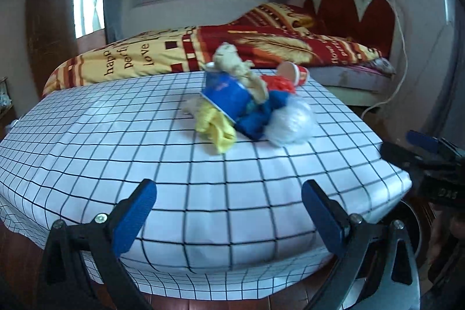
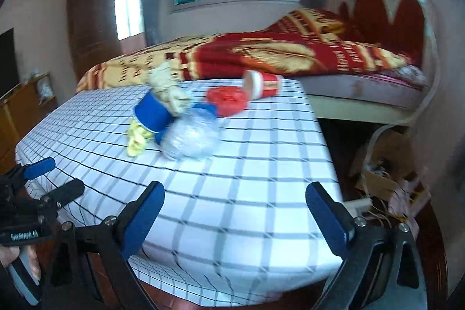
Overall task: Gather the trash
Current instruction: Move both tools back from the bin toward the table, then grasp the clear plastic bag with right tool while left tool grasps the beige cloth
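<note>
On the tabletop (image 1: 203,193), toward its far middle, the trash is lying in one loose heap, well apart from both grippers. The left gripper (image 1: 229,211) and the right gripper (image 2: 235,214) are hovering over the near edge, and the jaws of each are standing spread wide and holding nothing.

The blue cup (image 1: 225,98) is lying on its side, with beige crumpled paper (image 1: 232,60) resting against it and a yellow wrapper (image 1: 216,130) sticking out under it. A clear plastic ball (image 1: 290,121) is sitting at the near right of the heap, a red wad (image 2: 228,100) is lying behind it, and a red cup (image 2: 264,84) is lying tipped at the far right.

I am judging all of it as very light. The cups are probably thin and easy to crush, so pinching across the rim wall looks best. The wads are soft and should give under the pads; taking them across the thickest part seems safest. The clear plastic may be slippery and may spring back, so it is asking for a deeper grip.
</note>
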`<action>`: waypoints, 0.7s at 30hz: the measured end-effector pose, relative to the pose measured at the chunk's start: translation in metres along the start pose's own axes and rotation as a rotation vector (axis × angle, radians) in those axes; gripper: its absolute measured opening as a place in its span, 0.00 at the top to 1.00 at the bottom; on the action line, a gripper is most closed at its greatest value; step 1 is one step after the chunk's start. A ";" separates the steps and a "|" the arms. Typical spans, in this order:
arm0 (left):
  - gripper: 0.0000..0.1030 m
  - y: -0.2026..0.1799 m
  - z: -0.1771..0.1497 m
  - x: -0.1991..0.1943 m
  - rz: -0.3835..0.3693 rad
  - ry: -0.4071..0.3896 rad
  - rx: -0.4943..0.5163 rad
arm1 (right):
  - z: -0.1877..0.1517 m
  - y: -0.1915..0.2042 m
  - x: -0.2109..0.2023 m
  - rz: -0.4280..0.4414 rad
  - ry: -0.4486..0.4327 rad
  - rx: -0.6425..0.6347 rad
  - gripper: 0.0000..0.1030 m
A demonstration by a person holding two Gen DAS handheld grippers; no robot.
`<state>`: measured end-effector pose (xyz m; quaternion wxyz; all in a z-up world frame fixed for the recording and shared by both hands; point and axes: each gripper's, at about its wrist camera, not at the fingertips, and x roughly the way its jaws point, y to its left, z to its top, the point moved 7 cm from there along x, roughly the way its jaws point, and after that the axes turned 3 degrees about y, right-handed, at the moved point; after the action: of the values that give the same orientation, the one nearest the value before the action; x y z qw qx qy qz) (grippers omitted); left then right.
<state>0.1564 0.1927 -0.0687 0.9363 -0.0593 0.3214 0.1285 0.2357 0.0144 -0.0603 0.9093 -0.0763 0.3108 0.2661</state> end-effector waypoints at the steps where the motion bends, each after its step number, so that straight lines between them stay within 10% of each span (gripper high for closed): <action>1: 0.03 0.004 0.003 0.004 0.003 -0.001 -0.007 | 0.005 0.008 0.009 0.009 0.009 -0.014 0.05; 13: 0.05 0.025 0.017 0.047 0.007 0.034 -0.025 | 0.036 0.050 0.118 0.074 0.160 -0.082 0.10; 21: 0.05 0.020 0.019 0.063 -0.012 0.053 -0.024 | 0.034 0.046 0.128 0.140 0.194 -0.083 0.60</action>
<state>0.2099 0.2287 -0.0934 0.9275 -0.0758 0.3442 0.1250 0.3144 0.1194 -0.1092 0.8501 -0.1172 0.3906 0.3331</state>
